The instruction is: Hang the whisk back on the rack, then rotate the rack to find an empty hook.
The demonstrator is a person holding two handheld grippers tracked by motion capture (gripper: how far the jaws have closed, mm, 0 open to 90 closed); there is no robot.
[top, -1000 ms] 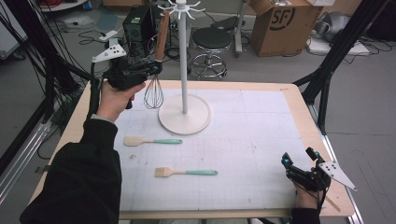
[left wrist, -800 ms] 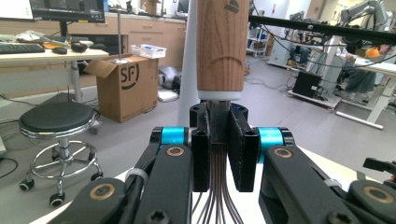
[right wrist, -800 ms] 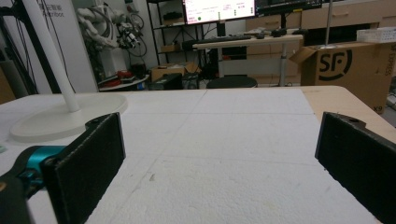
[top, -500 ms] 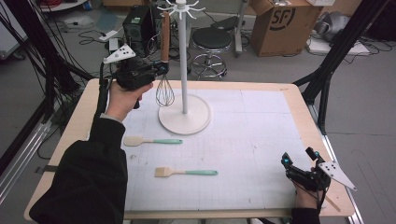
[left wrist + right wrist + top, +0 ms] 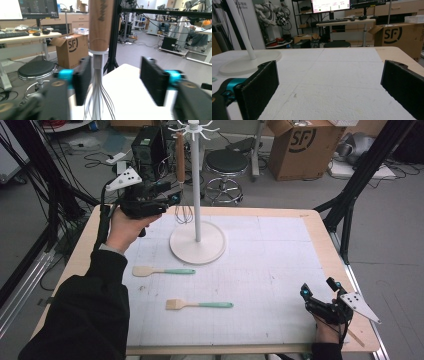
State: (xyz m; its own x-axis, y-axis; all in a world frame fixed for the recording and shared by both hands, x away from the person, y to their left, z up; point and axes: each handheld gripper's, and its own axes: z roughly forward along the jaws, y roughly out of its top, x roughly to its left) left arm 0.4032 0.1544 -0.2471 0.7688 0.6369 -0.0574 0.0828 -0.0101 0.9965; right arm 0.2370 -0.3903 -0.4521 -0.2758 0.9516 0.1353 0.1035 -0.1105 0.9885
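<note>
A whisk (image 5: 180, 160) with a wooden handle hangs upright from a hook of the white utensil stand (image 5: 196, 200), its wires (image 5: 183, 214) just above the table. My left gripper (image 5: 172, 198) is level with the whisk's neck. Its jaws have just been opening and now stand open. In the left gripper view the whisk (image 5: 101, 27) is between the jaws, close to the left pad (image 5: 83, 80), with a wide gap to the other. My right gripper (image 5: 320, 295) rests open at the table's near right corner, with nothing between its jaws (image 5: 329, 85).
A spatula (image 5: 162, 271) and a brush (image 5: 200, 305), both with teal handles, lie on the white mat in front of the stand's round base (image 5: 197, 247). A stool (image 5: 227, 162) and a cardboard box (image 5: 305, 145) stand beyond the table's far edge.
My left gripper carried the whisk a little right toward the stand, then its jaws opened off the whisk, which now hangs straight. The right gripper has stayed put.
</note>
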